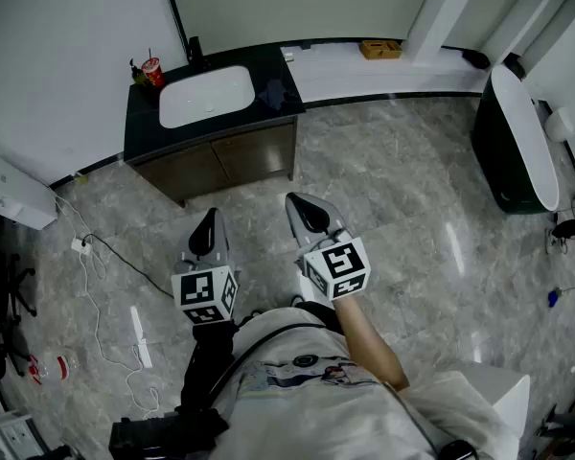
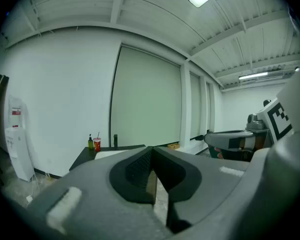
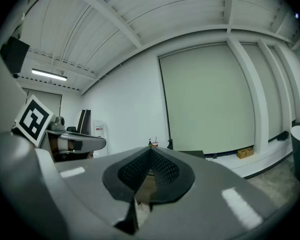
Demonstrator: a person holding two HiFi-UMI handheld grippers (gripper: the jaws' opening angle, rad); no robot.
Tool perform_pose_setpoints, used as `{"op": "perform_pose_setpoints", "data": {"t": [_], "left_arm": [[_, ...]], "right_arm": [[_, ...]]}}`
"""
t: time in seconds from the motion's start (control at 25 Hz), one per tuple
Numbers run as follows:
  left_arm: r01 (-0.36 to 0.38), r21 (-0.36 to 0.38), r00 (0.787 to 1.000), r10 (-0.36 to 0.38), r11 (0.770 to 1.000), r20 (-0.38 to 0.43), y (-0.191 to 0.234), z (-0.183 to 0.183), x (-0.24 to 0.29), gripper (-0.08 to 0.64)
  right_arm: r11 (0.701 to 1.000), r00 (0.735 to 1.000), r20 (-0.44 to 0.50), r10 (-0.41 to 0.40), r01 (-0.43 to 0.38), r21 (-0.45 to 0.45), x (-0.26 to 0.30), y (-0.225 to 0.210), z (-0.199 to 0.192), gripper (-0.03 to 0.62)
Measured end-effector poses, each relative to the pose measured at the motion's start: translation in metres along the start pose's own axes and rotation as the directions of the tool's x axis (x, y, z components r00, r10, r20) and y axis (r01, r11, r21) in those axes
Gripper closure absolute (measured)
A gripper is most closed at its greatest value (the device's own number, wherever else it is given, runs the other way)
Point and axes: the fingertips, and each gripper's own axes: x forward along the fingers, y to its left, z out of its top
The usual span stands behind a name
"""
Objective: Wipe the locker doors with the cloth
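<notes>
In the head view my left gripper (image 1: pixel 207 228) and right gripper (image 1: pixel 307 211) are held side by side above the grey floor, both pointing at a dark cabinet (image 1: pixel 220 161) with two brown doors under a white basin (image 1: pixel 207 96). Both grippers' jaws are closed tip to tip with nothing between them, as the left gripper (image 2: pixel 151 149) and right gripper (image 3: pixel 150 150) show in their own views. A small dark crumpled thing (image 1: pixel 271 92), perhaps a cloth, lies on the countertop right of the basin. No lockers are in view.
A red cup (image 1: pixel 152 69) and a black tap (image 1: pixel 194 48) stand on the counter. A cardboard box (image 1: pixel 380 49) sits on the white ledge behind. A dark tub with a white rim (image 1: pixel 517 142) stands at right. Cables (image 1: pixel 96 257) trail over the floor at left.
</notes>
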Motion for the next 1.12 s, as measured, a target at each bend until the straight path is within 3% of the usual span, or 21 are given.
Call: {"op": "perform_pose_setpoints", "data": {"t": [0.6,1.12], "left_arm": [[-0.004,0.003,0.999,0.004,1.0,-0.047,-0.024,-0.013,0.013,0.561],[-0.061,0.005,0.99,0.062,0.998,-0.126,-0.024,-0.039,0.029,0.561]], "right_arm": [[1.0,1.0,0.019,0.008,-0.008,0.012,-0.008,-0.024,-0.008,0.589],[0.997,0.999,-0.051,0.002,0.002,0.08,-0.017,-0.073,-0.045,0.588]]}}
